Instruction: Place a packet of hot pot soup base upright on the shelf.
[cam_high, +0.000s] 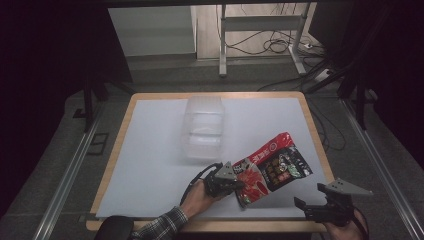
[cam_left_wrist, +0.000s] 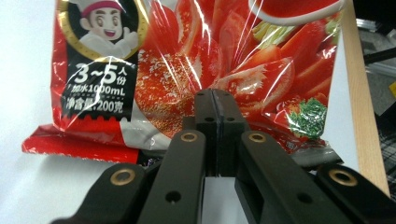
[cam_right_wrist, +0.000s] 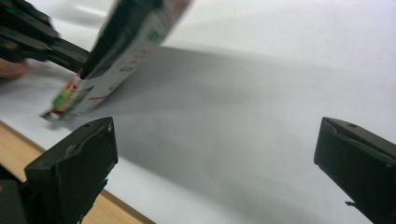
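- My left tongs (cam_left_wrist: 212, 100) are clamped on the lower edge of the glossy red plastic food pouch (cam_high: 270, 167), tilted up above the white bench (cam_high: 150, 150).
- Crinkly, slippery film; I judge it light and floppy, so gripping the sealed edge suits it.
- My right tongs (cam_right_wrist: 215, 163) gape apart nearby, holding nothing.

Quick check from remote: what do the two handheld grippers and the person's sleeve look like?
Both the left gripper and the right gripper are black, each topped by a grey three-cornered plate. The left gripper's linkage carries brass-coloured rivets. A black cable trails from it. The sleeve is plaid.
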